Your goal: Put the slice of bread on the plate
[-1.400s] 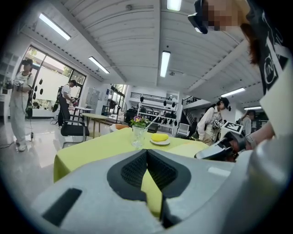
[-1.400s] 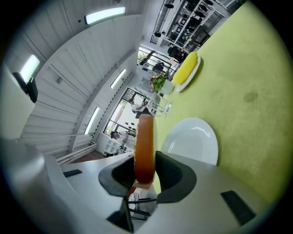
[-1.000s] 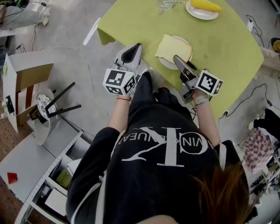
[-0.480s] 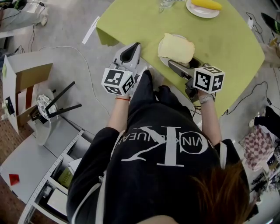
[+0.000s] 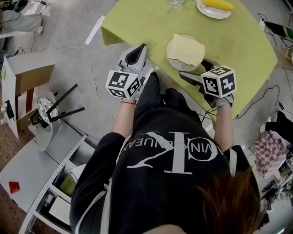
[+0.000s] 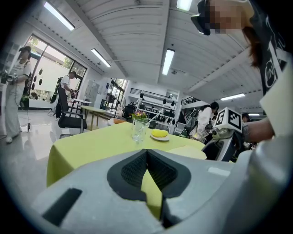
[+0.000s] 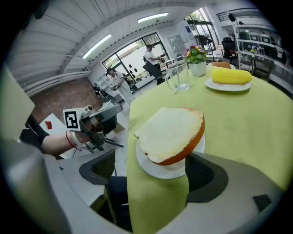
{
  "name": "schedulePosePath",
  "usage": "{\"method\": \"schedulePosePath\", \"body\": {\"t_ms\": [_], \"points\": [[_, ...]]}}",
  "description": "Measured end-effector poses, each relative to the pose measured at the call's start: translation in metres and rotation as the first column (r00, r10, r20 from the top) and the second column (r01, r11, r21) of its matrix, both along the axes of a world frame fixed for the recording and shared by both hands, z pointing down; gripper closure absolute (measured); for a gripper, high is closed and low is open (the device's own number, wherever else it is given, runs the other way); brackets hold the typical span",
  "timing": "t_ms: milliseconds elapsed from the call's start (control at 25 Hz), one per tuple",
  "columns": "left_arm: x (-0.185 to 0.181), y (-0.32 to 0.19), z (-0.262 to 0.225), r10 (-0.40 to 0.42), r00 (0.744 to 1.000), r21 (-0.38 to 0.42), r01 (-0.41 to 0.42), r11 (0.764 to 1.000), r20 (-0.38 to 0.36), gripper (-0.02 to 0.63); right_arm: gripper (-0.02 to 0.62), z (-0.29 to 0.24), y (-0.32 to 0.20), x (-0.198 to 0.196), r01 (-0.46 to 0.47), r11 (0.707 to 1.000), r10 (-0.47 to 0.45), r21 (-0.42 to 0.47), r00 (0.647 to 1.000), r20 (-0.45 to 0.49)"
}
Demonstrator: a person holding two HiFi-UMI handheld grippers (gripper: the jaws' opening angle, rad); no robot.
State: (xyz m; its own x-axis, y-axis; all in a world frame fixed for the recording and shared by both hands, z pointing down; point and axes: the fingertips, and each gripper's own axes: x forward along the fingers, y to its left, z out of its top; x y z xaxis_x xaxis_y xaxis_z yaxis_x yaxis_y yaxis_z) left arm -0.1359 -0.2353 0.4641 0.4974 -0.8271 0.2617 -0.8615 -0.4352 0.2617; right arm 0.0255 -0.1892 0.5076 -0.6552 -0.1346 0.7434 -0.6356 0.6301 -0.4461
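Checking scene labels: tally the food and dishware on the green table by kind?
Plates: 2, the near plate and the far plate
Bread slice: 1
Corn cob: 1
Glass: 1
Total: 5

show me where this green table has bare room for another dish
Two bare patches of tablecloth: the left side, between the glass, the slice of bread on its plate and the left edge; and the right side, between that plate, the plate of yellow food and the right edge. Crowded along the far edge.
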Motion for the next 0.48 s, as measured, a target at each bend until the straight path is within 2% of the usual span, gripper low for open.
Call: {"method": "schedulePosePath", "body": {"t_ms": [480], "points": [[0.01, -0.008, -0.002, 0.04, 0.999, 0.003, -0.04, 0.999, -0.015, 0.595, 0.12, 0.002, 0.001, 0.018, -0.038, 0.999, 0.038, 0.002, 0.999, -0.033]]}}
